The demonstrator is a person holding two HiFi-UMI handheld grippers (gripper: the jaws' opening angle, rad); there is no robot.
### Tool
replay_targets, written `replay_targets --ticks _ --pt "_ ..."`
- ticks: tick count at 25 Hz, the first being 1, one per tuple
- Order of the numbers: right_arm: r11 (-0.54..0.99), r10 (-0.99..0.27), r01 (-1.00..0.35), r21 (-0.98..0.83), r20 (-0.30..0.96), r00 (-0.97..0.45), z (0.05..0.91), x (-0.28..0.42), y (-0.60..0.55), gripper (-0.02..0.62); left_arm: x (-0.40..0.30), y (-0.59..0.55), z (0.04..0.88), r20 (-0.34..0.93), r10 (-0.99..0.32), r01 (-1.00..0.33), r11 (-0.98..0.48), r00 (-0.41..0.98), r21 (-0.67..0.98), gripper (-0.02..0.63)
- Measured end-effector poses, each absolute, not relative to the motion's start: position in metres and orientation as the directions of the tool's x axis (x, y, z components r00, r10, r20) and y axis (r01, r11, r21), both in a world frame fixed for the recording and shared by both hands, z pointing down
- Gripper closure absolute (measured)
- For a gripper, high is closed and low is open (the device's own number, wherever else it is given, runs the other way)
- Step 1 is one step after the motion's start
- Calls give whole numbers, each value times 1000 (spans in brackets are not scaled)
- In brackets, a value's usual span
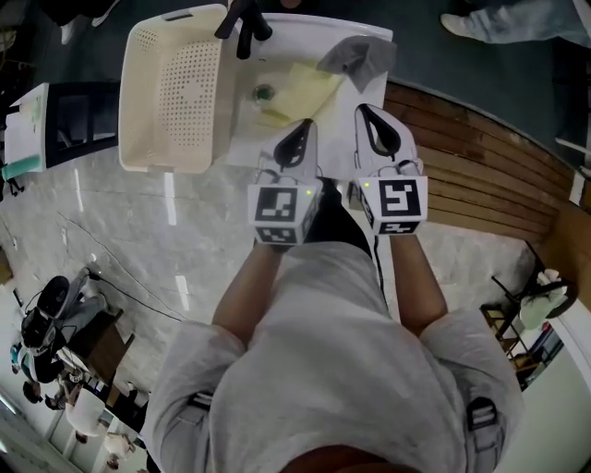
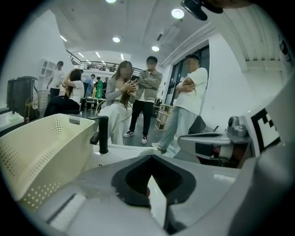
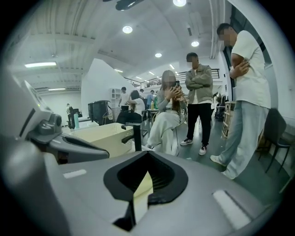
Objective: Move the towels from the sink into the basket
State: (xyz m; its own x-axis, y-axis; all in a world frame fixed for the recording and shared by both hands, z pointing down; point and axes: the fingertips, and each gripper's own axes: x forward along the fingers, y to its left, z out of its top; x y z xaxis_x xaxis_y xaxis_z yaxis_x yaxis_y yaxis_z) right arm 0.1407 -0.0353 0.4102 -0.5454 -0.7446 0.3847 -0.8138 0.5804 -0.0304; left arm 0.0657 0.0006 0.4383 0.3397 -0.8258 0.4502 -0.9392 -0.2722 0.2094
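A yellow towel (image 1: 300, 92) lies in the white sink (image 1: 277, 139), and a grey towel (image 1: 355, 55) is draped over the sink's far right rim. The cream perforated basket (image 1: 175, 88) stands directly left of the sink. My left gripper (image 1: 300, 129) and right gripper (image 1: 369, 115) hover side by side over the sink's near edge, both shut and empty. In the right gripper view, yellow cloth (image 3: 143, 186) shows through the slit of the closed jaws. The left gripper view shows the basket (image 2: 41, 152) to the left.
A black faucet (image 1: 242, 23) rises at the sink's back edge, between basket and sink. The marble counter (image 1: 138, 231) stretches to the left, and a wooden curved ledge (image 1: 480, 166) lies to the right. Several people (image 2: 147, 101) stand and sit beyond the sink.
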Motion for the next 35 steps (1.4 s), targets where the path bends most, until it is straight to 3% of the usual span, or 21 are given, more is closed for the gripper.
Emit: replay_targets --ticks 11,35 --pt "484 -782 -875 -9 443 -438 432 161 -64 589 80 -32 456 474 -769 -903 -360 429 234 586" --pt "454 -710 -891 -10 600 -369 503 174 -121 588 87 -86 511 563 -686 -887 -353 461 296 586"
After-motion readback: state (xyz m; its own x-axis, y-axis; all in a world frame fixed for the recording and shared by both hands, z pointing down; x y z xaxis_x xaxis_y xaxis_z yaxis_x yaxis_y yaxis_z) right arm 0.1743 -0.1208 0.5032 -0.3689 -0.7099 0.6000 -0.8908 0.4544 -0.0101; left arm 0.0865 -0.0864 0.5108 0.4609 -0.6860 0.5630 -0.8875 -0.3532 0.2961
